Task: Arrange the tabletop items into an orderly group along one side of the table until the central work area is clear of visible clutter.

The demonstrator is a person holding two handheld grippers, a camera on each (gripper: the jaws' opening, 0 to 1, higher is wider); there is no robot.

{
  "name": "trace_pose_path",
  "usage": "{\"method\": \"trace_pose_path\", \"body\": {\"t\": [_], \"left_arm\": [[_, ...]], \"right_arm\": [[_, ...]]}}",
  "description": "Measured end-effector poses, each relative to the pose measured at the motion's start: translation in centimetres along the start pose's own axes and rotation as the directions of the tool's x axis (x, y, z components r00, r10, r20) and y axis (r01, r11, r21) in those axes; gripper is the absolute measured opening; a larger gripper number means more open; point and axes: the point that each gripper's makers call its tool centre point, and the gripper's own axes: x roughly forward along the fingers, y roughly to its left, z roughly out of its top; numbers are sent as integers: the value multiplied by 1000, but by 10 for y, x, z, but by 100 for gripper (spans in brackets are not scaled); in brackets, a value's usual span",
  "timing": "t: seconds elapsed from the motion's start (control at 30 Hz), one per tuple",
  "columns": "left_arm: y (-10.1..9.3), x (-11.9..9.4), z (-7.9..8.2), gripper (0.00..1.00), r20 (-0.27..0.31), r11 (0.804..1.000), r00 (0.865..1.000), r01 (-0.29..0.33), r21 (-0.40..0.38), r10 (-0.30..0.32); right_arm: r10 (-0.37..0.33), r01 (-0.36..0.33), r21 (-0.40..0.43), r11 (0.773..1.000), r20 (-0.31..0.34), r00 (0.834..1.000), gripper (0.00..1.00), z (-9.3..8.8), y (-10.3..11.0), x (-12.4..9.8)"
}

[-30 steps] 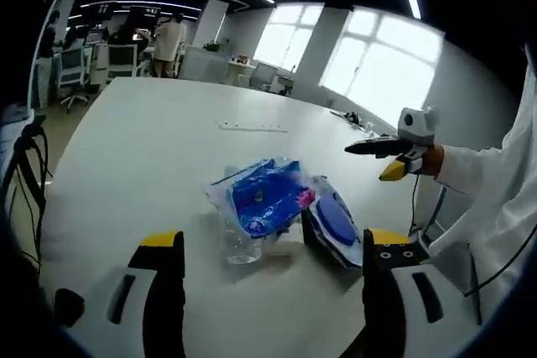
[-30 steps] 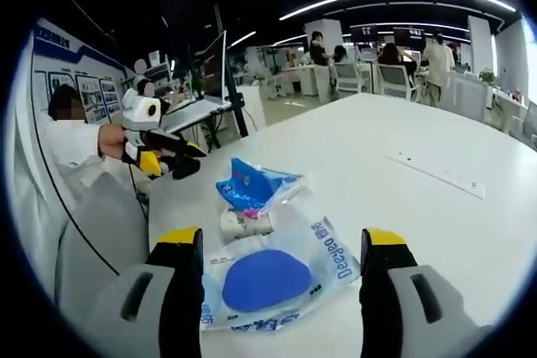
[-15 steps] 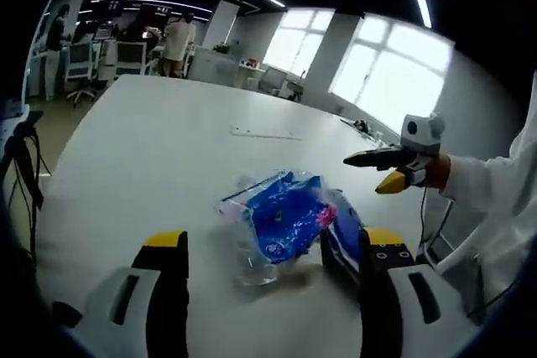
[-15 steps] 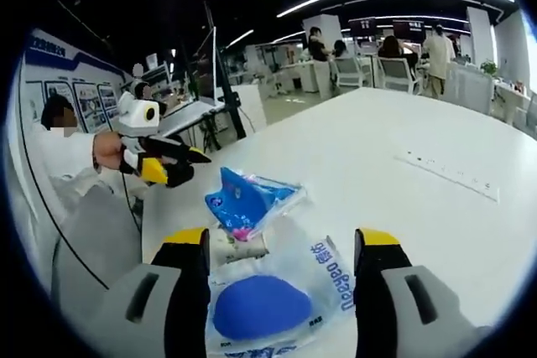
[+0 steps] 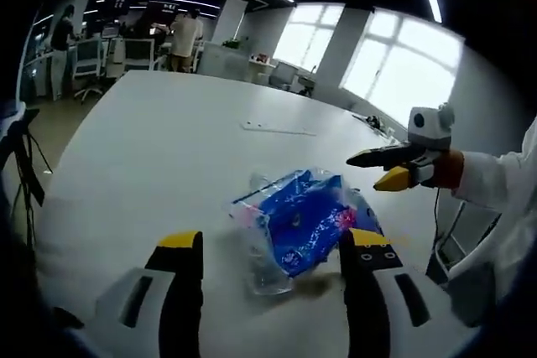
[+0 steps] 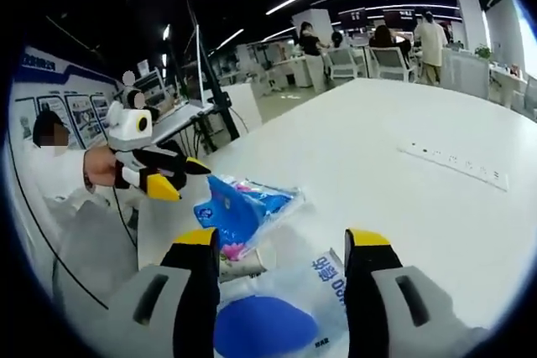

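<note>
A crumpled blue plastic bag (image 5: 295, 214) lies on the white table (image 5: 151, 148), with a clear cup (image 5: 270, 272) on its near side. My left gripper (image 5: 273, 242) stands open just short of them, and the bag lies ahead between the jaws. My right gripper (image 5: 393, 165), held by a hand in a white sleeve, hovers right of the bag. In the right gripper view the blue bag (image 6: 239, 207) sits past a clear bag holding a blue disc (image 6: 273, 324), with a pale crumpled item (image 6: 239, 266) between them. My right gripper (image 6: 281, 239) is open over the clear bag. My left gripper (image 6: 159, 175) hangs at the left.
A flat white power strip (image 5: 277, 129) is set into the table beyond the pile, also seen as the strip (image 6: 457, 165) at the right. Office desks, chairs and people stand far off. A laptop stand (image 6: 201, 102) is behind the table edge.
Both views have drawn nearer to the pile. The blue bag now sits closer between my left jaws. Each gripper's jaws stand slightly closer together than before.
</note>
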Motion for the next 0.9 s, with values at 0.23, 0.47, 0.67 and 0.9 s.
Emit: {"method": "trace_pose_path", "body": {"t": [0.23, 0.47, 0.67, 0.9], "left_arm": [[4, 5, -3, 50, -17, 1000, 999, -27, 6, 27], [9, 9, -9, 34, -38, 998, 998, -54, 26, 55], [8, 11, -11, 25, -34, 998, 998, -56, 30, 57], [7, 13, -17, 15, -53, 997, 997, -58, 58, 61]], "right_arm": [[9, -9, 13, 1000, -23, 1000, 52, -5, 5, 12], [8, -5, 49, 999, -48, 999, 46, -10, 9, 23], [23, -17, 84, 996, -68, 997, 38, -17, 14, 30], [42, -34, 119, 992, -65, 997, 25, -19, 22, 36]]}}
